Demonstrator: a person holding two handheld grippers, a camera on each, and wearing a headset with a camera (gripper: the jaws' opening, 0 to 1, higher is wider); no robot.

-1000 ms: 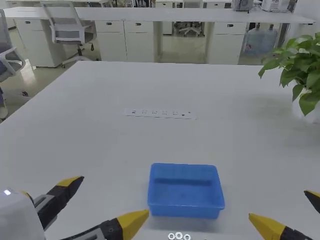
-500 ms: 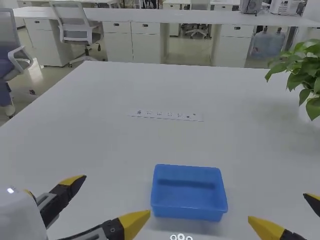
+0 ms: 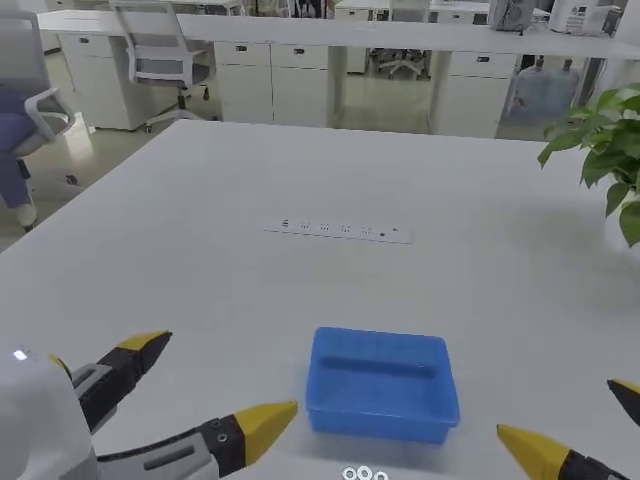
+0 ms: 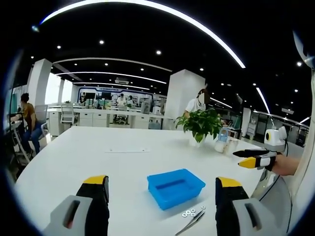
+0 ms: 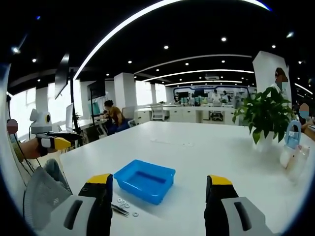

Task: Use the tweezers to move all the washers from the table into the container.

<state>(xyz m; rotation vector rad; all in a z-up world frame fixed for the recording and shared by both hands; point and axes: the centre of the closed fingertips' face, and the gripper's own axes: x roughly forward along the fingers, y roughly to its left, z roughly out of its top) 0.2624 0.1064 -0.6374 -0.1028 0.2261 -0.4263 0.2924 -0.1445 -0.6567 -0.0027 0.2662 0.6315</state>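
Head view: blue container (image 3: 380, 421) (washers (image 3: 362, 473) near)

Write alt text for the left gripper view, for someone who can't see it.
A blue container sits on a white table, with a few washers and tweezers lying just in front of it. The left gripper has its jaws wide open and empty at the bottom; the right gripper hovers open at the right.

Your blue rectangular container (image 3: 381, 421) is sitting upright and open; small silvery washers (image 3: 362, 474) are lying flat in a short row just off its near wall, and your tweezers (image 4: 190, 224) are lying flat beside them
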